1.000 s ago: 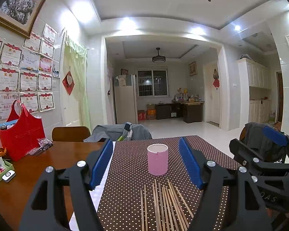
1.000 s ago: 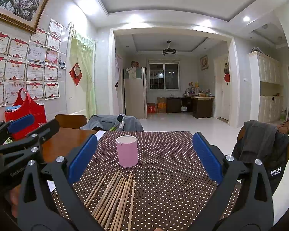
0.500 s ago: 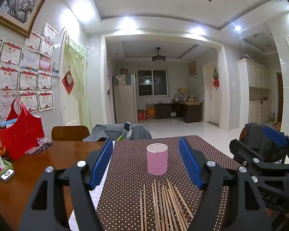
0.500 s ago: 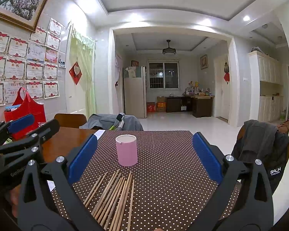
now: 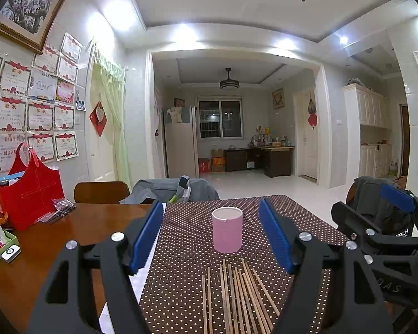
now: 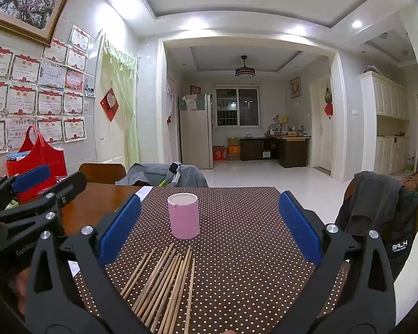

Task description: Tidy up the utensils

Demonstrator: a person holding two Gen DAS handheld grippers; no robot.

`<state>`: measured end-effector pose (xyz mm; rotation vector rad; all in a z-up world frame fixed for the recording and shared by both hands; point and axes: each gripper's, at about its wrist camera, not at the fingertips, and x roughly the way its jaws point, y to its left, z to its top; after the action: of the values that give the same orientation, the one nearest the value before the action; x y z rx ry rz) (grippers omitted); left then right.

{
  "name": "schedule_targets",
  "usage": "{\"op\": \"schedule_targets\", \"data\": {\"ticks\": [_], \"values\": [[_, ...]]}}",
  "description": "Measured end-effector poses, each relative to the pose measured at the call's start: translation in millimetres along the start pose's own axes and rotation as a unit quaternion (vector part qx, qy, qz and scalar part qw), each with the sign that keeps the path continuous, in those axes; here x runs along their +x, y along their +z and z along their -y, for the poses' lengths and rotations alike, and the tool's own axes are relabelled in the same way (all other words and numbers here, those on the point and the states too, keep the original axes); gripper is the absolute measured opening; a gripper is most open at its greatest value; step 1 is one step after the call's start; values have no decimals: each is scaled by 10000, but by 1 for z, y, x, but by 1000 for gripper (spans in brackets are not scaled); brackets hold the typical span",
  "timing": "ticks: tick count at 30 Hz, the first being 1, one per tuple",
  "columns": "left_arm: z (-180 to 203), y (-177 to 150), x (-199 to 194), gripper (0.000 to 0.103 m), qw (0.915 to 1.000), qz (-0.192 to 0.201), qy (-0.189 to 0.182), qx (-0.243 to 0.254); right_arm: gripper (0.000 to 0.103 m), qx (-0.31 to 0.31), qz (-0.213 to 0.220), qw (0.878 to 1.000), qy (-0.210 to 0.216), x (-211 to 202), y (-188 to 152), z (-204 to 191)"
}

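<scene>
Pink cup [image 5: 227,230]: upright on the dotted brown cloth [image 5: 181,264], at 12 o'clock from the bundle.

Wooden chopsticks [image 5: 237,297]: a loose bundle flat on the cloth, just short of the cup, not touching it.

Left gripper [image 5: 211,239]: jaws wide apart, nothing between them; cup and chopsticks show through the gap.

Right gripper [image 6: 209,228]: jaws equally wide, holding nothing; the cup sits at 11 o'clock in its view.

Wooden surface [image 5: 78,228]: bare at 9 o'clock of the cloth, bearing a red bag [image 5: 30,194].

Grey jacket [image 6: 376,203]: draped on a chair at 3 o'clock.
</scene>
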<state>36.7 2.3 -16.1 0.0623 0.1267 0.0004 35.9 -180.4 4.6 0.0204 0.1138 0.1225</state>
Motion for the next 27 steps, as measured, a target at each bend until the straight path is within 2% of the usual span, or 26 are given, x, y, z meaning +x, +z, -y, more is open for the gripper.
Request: {"op": "schedule_targets", "data": {"ticks": [27], "values": [[6, -2, 12, 70, 9999, -118, -31, -13, 97, 86, -203, 9998, 11, 13, -2, 1]]}}
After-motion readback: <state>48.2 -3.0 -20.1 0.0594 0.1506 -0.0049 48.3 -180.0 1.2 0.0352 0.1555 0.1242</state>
